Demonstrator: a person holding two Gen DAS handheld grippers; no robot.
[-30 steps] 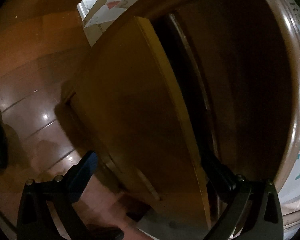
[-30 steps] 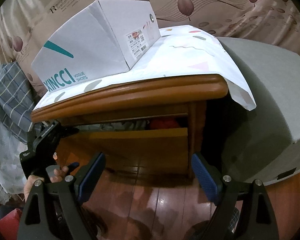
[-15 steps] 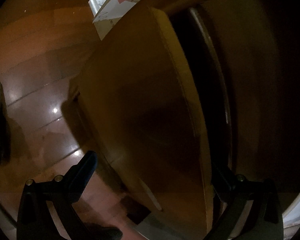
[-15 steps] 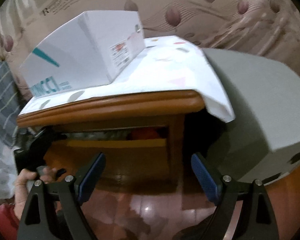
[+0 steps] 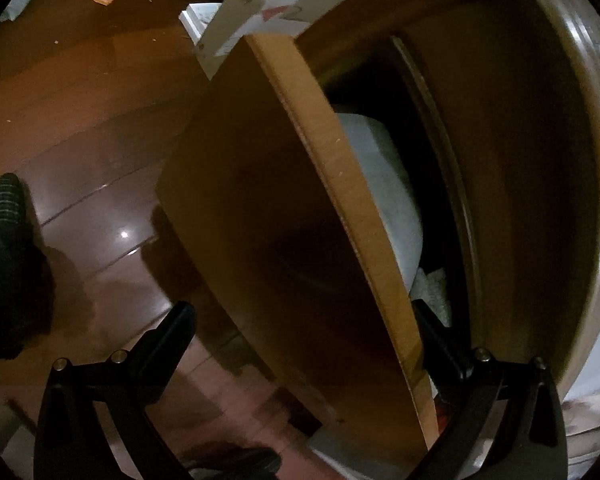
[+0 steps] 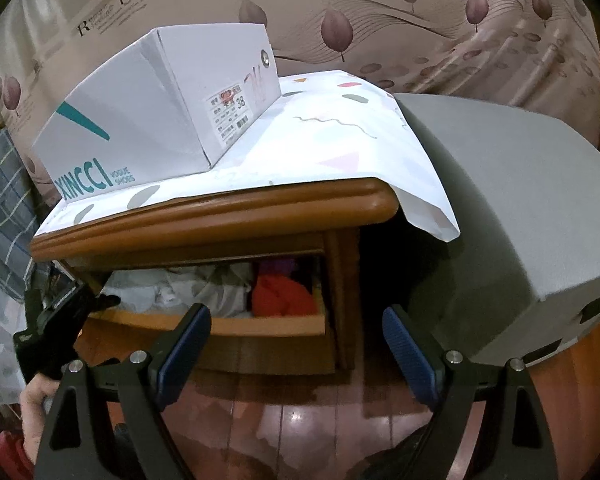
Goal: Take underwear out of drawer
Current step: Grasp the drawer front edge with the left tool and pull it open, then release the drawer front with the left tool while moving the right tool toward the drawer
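Drawer (image 6: 260, 326) of a wooden nightstand (image 6: 220, 216), pulled partly out. Its contents are a jumble of soft garments: pale grey-white crumpled cloth (image 6: 204, 290) fills the left and middle, a bright red-orange piece (image 6: 280, 298) lies bunched at the right end, and a purple piece (image 6: 276, 268) sits just behind the red one. Which of these is the underwear cannot be told.

Left hand-held gripper (image 5: 300, 324): fingers spread wide, straddling the drawer front (image 5: 268, 216), one finger outside it and the other inside the drawer beside a light grey folded cloth (image 5: 384, 184); contact with the panel is unclear. In the right view it (image 6: 66, 312) reaches the drawer's left end, held by a hand (image 6: 34, 404).

Right hand-held gripper (image 6: 296, 344): blue-padded fingers wide apart and empty, hanging in front of the drawer above the wooden floor (image 6: 300, 432).

A white shoe box (image 6: 160, 116) stands on a patterned cloth (image 6: 340, 140) on the nightstand top.
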